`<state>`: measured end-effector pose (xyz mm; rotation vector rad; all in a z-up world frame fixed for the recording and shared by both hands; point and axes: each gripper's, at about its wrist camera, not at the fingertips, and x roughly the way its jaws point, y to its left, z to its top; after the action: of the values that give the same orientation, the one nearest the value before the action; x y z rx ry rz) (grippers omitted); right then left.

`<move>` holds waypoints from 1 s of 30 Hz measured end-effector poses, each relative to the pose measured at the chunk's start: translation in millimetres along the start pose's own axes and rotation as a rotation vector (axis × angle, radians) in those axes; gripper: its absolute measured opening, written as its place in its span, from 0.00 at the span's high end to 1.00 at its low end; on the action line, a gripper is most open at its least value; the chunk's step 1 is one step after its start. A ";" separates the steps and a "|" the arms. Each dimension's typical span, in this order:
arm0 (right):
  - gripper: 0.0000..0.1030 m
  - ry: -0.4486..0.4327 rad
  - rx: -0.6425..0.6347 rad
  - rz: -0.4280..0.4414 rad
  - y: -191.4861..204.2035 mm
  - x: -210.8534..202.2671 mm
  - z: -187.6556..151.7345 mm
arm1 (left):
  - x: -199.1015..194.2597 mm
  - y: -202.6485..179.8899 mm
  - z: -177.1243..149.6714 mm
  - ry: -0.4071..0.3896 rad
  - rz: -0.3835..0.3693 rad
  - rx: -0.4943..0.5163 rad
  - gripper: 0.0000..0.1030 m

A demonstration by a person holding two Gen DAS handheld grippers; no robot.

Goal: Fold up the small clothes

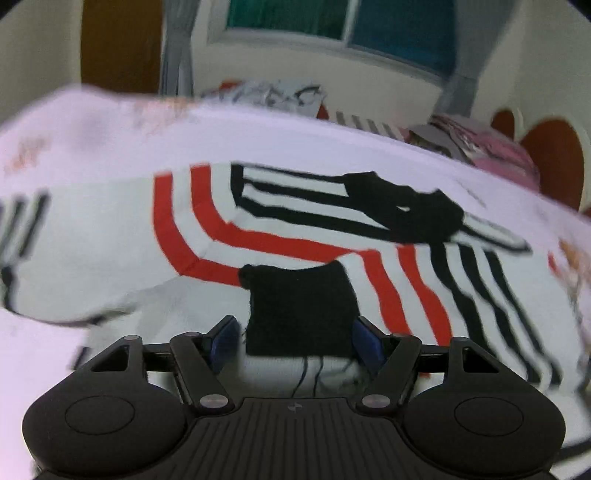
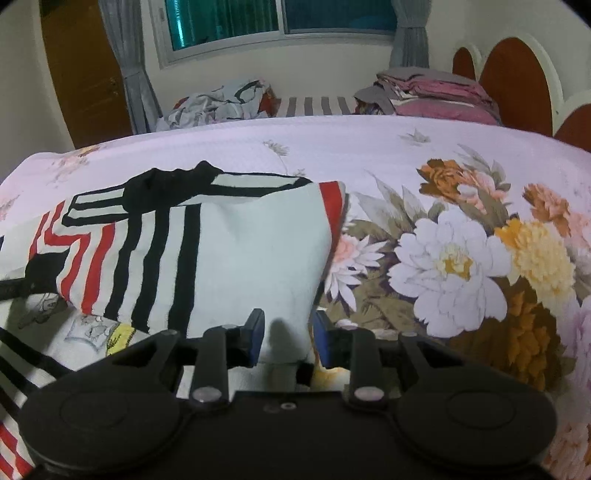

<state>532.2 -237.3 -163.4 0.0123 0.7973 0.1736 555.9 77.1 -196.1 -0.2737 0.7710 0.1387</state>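
Lying on the floral bedsheet (image 2: 461, 177), the striped shirt (image 2: 236, 251) runs lengthwise leftward from the right gripper (image 2: 288, 338), whose jaws sit narrowly parted about its right edge. Left gripper (image 1: 295, 338), wide, brackets the shirt's black cuff (image 1: 301, 314).

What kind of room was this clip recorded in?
Most likely a bedroom: the striped garment lies on a floral bedspread, folded bedding is stacked beyond it, and a curtained window sits behind.
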 end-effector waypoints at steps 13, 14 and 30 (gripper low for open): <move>0.67 0.081 0.144 -0.193 12.5 -10.7 -21.9 | 9.9 19.1 13.9 -0.065 0.094 0.235 0.23; 0.68 0.057 0.160 -0.192 14.9 -16.5 -23.2 | 4.2 31.2 14.2 -0.063 0.095 0.223 0.23; 0.67 -0.001 0.281 -0.223 103.8 -17.3 -15.2 | -86.4 381.1 -6.8 -0.133 0.068 -0.509 0.54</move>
<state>494.0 -138.5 -153.8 0.1878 0.8108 -0.1505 405.1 437.2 -213.5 -0.7140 0.6036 0.4152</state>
